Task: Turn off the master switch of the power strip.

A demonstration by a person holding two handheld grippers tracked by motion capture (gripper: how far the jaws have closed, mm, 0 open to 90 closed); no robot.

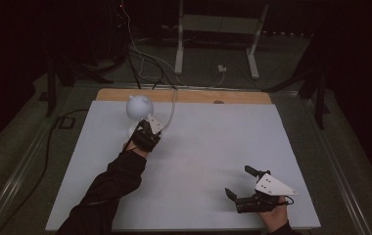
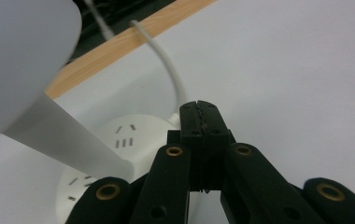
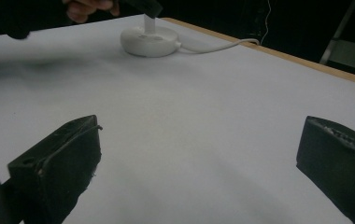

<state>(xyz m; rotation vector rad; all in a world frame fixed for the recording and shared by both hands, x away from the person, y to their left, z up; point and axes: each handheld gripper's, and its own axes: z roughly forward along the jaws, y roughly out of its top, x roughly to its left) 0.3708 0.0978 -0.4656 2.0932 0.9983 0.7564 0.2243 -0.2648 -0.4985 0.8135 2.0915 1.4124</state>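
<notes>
Black jaws of my left gripper [image 2: 201,109] are pressed together with no gap and nothing visible between them. In the left gripper view their tips sit just above the rim of a round white plastic lamp base [image 2: 119,154], right where a thin white cord [image 2: 166,65] leaves it. I cannot tell whether the tips touch the base. The cord curves away over the white tabletop [image 2: 297,70] toward a light wooden strip [image 2: 119,42] along the far edge. A white stem rises from the base at a slant, and a large, blurred white lamp head [image 2: 21,51] hangs close to the camera at upper left.

From the high view, my left gripper [image 1: 147,132] reaches to the far left part of the table, just beside the small white desk lamp with a rounded head [image 1: 139,106]. My dark sleeve [image 1: 110,186] stretches in from the bottom edge.

My right gripper [image 1: 240,188] rests near the front right corner of the white board [image 1: 213,147], well apart from the lamp. Its jaws are spread wide with nothing between them. In the right gripper view the lamp base [image 3: 150,41] sits far across the bare surface, with its cord [image 3: 217,46] trailing off toward the table's wooden edge.
</notes>
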